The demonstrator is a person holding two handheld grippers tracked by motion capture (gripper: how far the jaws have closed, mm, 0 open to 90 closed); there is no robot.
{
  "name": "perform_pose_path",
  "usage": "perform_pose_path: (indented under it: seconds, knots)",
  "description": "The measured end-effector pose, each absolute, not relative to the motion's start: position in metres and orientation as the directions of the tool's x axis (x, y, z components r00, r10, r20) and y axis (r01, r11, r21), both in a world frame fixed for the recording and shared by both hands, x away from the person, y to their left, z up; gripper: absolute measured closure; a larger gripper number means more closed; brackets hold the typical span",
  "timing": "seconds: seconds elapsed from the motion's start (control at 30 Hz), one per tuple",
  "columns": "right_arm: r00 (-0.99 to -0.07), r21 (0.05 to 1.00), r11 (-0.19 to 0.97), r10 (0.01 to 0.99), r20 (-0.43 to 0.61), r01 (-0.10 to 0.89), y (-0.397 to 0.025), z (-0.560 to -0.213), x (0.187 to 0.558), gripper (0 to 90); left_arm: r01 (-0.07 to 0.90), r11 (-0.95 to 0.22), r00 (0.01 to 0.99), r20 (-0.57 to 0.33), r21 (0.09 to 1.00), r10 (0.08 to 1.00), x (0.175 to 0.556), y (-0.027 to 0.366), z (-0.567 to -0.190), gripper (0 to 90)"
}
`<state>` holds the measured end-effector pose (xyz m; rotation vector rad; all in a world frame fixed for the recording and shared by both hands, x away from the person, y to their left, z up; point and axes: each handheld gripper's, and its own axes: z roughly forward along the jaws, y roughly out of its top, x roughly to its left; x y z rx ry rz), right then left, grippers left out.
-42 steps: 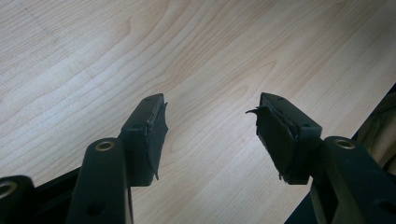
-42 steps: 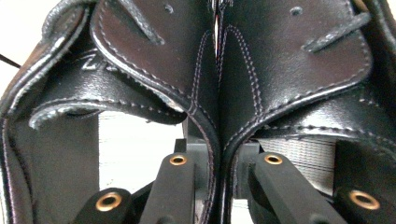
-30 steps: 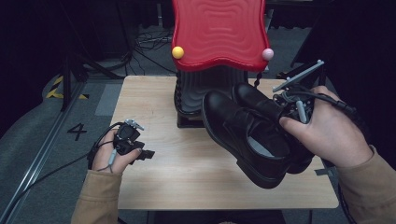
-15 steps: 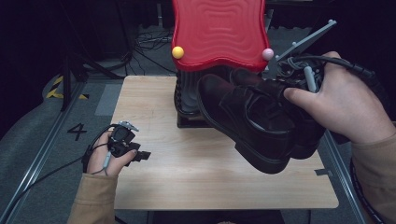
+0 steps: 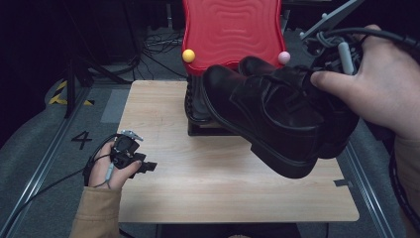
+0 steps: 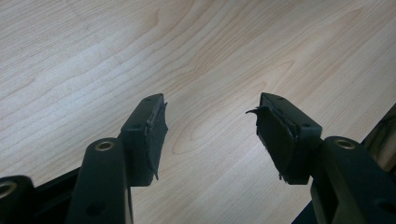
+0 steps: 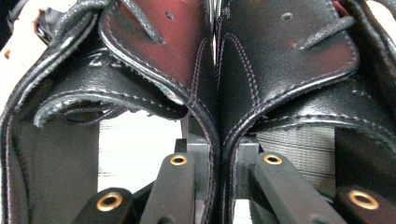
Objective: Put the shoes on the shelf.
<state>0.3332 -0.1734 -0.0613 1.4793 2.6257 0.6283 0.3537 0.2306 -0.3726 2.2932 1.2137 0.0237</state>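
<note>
Shoes (image 5: 277, 119), a black laced pair, hang in the air over the right half of the surface (image 5: 213, 193), carried by the right hand-held gripper (image 5: 317, 74) at the upper right of the high view. In the right gripper view its jaws are pressed together on the two inner walls of the shoes (image 7: 217, 93), pinched side by side, one shoe to either side of the jaws, with the openings and laces spreading away above. The pair's long axis runs from the heels at the gripper down and toward the left and near edge, with the toes lowest and the soles facing the surface. The shoes hang clear of it, and how far above cannot be told from this angle. Behind them stands a red wavy panel (image 5: 230, 29) on a dark stand (image 5: 198, 106), with a yellow ball (image 5: 188, 55) and a pink ball (image 5: 283, 57) at its lower corners; the shoes partly cover the stand in the high view and may be just in front of it rather than touching. The left hand-held gripper (image 5: 148, 166) lies low near the left edge, well apart from the shoes, its jaws spread with nothing between them, only bare wood (image 6: 196, 60) beyond. The right hand is thus the one on the load. Any set-down would turn on that toe-down tilt, as the toes would likely meet the surface first.
</note>
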Motion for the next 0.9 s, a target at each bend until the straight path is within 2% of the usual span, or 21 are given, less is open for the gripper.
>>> perform_pose_path:
  seconds: [0.4,0.9]
  knots:
    - [-0.466,0.453,0.364,0.874,0.135,0.814,-0.163,-0.029,0.366,82.6,0.759,-0.444,0.597,-0.238,0.476,0.766,0.356,0.232,-0.374,42.8]
    - [-0.37,0.558,0.236,0.919,0.139,0.795,-0.15,0.0,0.43,82.6,0.767,-0.423,0.584,-0.253,0.483,0.771,0.35,0.243,-0.377,42.8]
